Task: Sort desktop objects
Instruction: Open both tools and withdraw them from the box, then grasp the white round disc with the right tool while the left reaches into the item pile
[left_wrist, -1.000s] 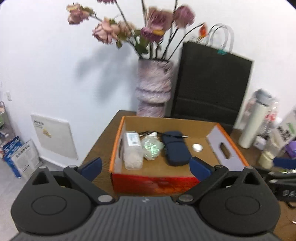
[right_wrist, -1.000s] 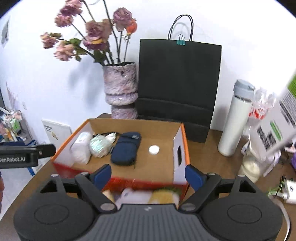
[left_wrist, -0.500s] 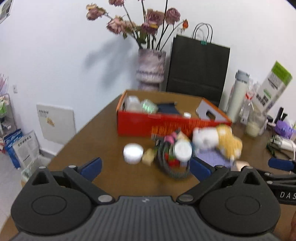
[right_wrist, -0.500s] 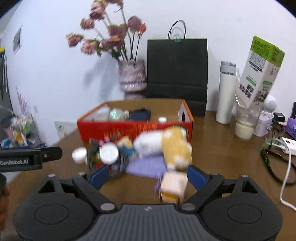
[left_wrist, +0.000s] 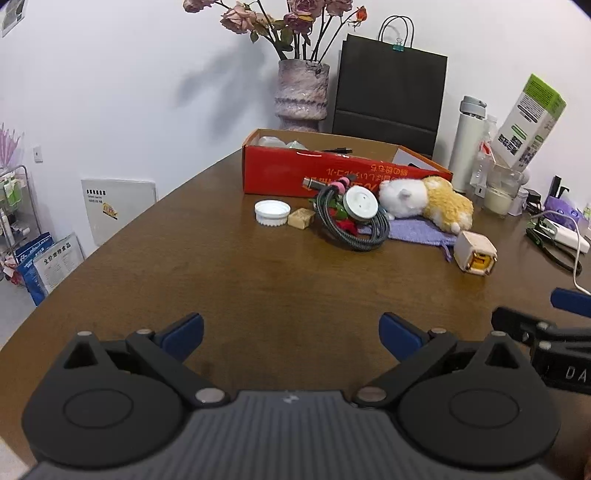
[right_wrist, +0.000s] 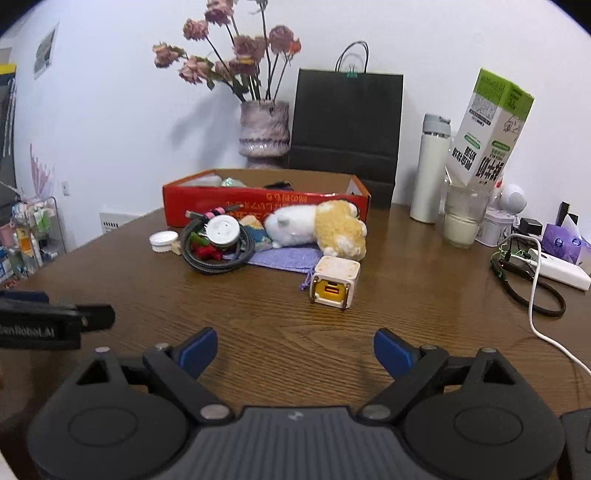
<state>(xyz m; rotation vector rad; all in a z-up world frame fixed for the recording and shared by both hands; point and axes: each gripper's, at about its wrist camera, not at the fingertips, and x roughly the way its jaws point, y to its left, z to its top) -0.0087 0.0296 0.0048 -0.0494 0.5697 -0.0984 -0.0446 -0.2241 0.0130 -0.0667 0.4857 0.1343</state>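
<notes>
1. Nearest me, my left gripper (left_wrist: 291, 334) and right gripper (right_wrist: 294, 349) both hang wide apart over bare wooden table (right_wrist: 258, 314), holding nothing.
2. Beyond them I see a white cube charger (right_wrist: 334, 281) lying alone.
3. Farther on, a coiled cable (right_wrist: 218, 254), white cap (left_wrist: 272, 212) and plush toy (right_wrist: 317, 227) on a purple cloth (right_wrist: 284, 256) cluster together.
4. Behind those stands the red box (right_wrist: 258, 205), then a vase (right_wrist: 263, 129) at the wall.

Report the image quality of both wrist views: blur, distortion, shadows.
Left wrist view: sharp, the table edge bowed by the fisheye, dark corners, flowers' shadow on the wall. Right wrist view: also sharp on the charger cube, the left gripper's body slightly blurred, the same corner darkening.
</notes>
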